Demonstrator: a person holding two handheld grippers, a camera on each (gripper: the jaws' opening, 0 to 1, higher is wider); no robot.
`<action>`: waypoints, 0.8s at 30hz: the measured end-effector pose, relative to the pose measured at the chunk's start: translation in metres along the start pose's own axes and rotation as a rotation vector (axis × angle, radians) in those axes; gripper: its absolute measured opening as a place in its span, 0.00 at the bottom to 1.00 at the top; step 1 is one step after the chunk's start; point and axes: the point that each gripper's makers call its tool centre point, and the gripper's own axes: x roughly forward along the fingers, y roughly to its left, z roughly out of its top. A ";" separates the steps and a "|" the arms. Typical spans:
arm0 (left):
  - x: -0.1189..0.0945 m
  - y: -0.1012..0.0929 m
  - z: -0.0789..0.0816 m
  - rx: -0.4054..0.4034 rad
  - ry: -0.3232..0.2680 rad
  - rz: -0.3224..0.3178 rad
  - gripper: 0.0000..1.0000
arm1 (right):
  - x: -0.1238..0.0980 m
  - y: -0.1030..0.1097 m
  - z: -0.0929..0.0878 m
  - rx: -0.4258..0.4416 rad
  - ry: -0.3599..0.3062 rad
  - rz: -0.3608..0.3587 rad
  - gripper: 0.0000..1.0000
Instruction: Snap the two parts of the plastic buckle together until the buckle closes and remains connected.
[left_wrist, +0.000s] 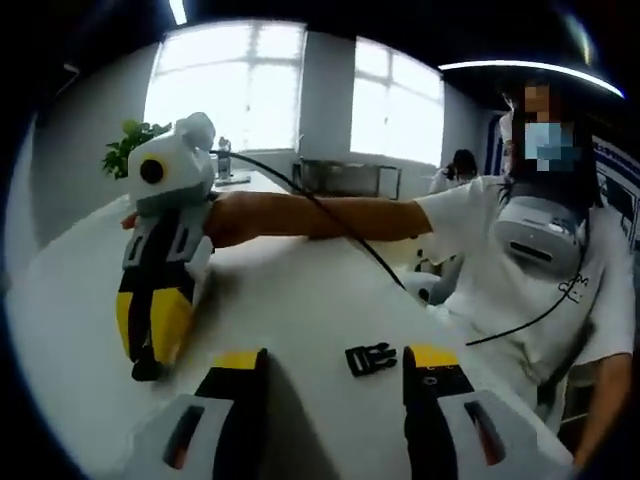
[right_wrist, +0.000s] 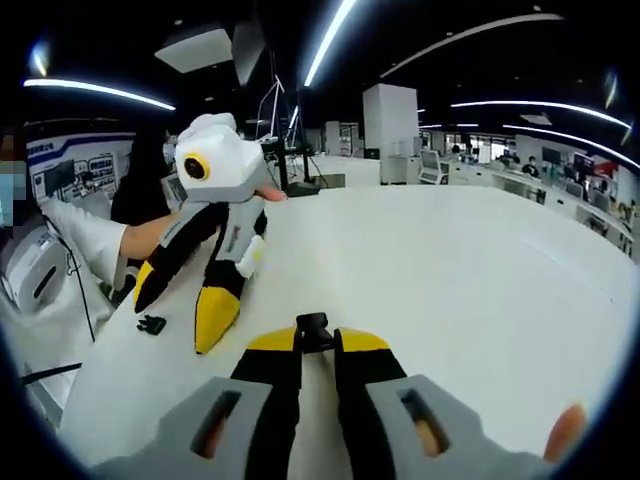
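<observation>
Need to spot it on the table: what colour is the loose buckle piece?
Black, clearest in the left gripper view: buckle piece on the white table.

Open-plan office or lab: desk rows with monitors (right_wrist: 432, 165), ceiling strip lights (right_wrist: 330, 40).

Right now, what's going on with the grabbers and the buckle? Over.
Right gripper shut on a buckle part. Left gripper open, other buckle part on white table between its jaws. Nothing blocking.

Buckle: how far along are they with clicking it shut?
Done: the right gripper is shut on one buckle half. In hand: the left gripper is open, with its jaws on either side of the other half, which lies on the table. Left: grip that half, bring the two together and snap them; they are apart for now.
</observation>
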 end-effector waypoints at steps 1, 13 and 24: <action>0.000 -0.002 0.000 0.002 -0.001 -0.006 0.41 | 0.000 0.000 -0.001 0.004 0.000 -0.001 0.12; -0.013 0.005 0.000 -0.014 -0.003 -0.005 0.07 | -0.003 -0.006 -0.003 0.016 -0.001 -0.013 0.12; -0.037 0.041 -0.009 -0.117 -0.067 0.137 0.03 | -0.004 -0.003 -0.002 0.020 -0.013 -0.021 0.12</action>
